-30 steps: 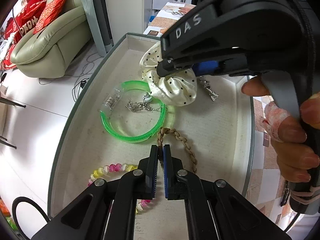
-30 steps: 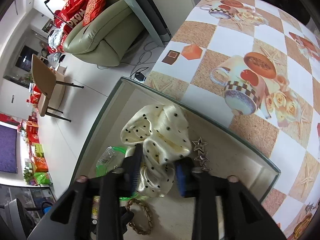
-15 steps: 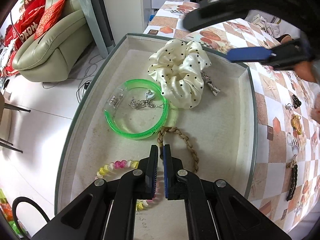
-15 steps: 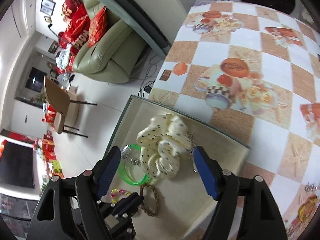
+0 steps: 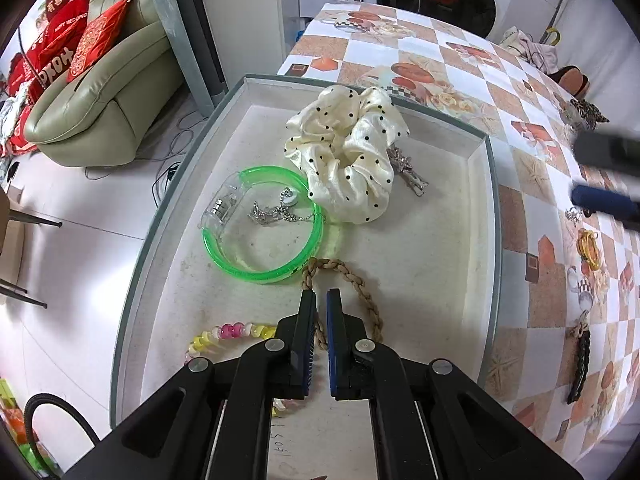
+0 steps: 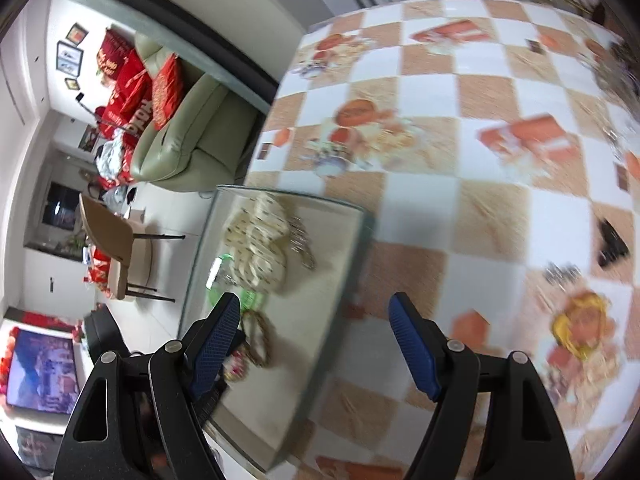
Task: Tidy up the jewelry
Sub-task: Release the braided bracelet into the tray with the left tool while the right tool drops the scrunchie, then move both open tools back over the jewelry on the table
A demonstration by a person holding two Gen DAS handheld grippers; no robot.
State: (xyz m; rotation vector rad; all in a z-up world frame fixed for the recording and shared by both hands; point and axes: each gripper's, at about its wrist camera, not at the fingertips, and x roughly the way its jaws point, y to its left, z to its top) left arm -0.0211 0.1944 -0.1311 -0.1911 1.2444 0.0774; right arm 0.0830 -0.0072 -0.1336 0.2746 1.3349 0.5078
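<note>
A grey tray (image 5: 493,216) holds a cream polka-dot scrunchie (image 5: 348,152), a green bangle (image 5: 260,224) with a silver chain (image 5: 276,210) inside it, a silver clip (image 5: 408,172), a braided brown band (image 5: 352,280) and a pink-yellow coil tie (image 5: 228,332). My left gripper (image 5: 321,300) is shut and empty, hovering over the braided band. My right gripper (image 6: 316,312) is open and empty, above the tray's right edge (image 6: 352,256); its blurred fingers (image 5: 600,200) show at the right of the left wrist view.
On the checkered tablecloth (image 5: 528,184) to the right of the tray lie a yellow ring-shaped piece (image 5: 588,248), a black feather-like piece (image 5: 580,368) and other small items. A sofa (image 5: 100,92) stands beyond the table's left edge.
My right gripper let go of the scrunchie, opened wide and pulled back to the right, off the tray. The scrunchie now lies in the tray. My left gripper stayed put.
</note>
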